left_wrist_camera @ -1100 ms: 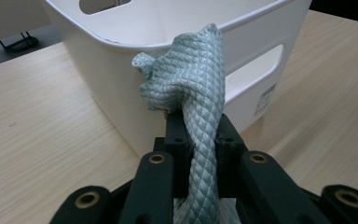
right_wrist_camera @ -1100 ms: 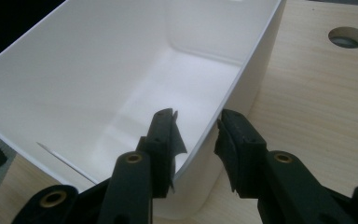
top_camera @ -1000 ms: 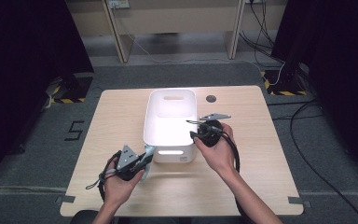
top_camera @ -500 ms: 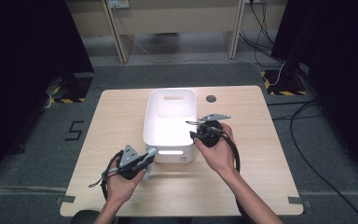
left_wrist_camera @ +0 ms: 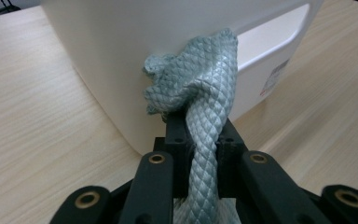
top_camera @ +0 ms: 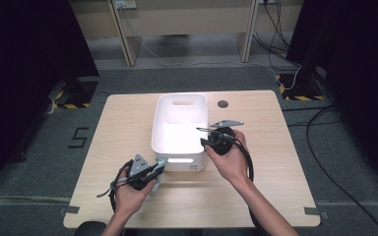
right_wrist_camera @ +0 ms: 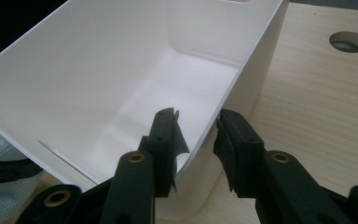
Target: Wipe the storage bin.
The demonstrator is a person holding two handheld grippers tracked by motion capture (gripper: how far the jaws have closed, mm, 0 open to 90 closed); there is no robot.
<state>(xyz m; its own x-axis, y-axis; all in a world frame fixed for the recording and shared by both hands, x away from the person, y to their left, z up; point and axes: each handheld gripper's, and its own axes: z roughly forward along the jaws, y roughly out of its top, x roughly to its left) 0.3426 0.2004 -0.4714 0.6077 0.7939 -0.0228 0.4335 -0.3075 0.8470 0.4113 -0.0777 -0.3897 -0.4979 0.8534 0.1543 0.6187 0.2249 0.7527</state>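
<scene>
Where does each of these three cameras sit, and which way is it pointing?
High view: above the person's side, looking forward and down on the table; both forearms and hands show.
Left gripper view: rides the left gripper, looking along its jaws, shut on a grey-green cloth by the white bin.
Right gripper view: rides the right gripper, jaws astride the bin's wall, a gap beside the outer pad.
Shared: all show bin and table.

A pale wooden table (top_camera: pixel 128 123) stands on grey carpet (top_camera: pixel 325 162), with dark curtains (top_camera: pixel 24 59) at both sides.
</scene>
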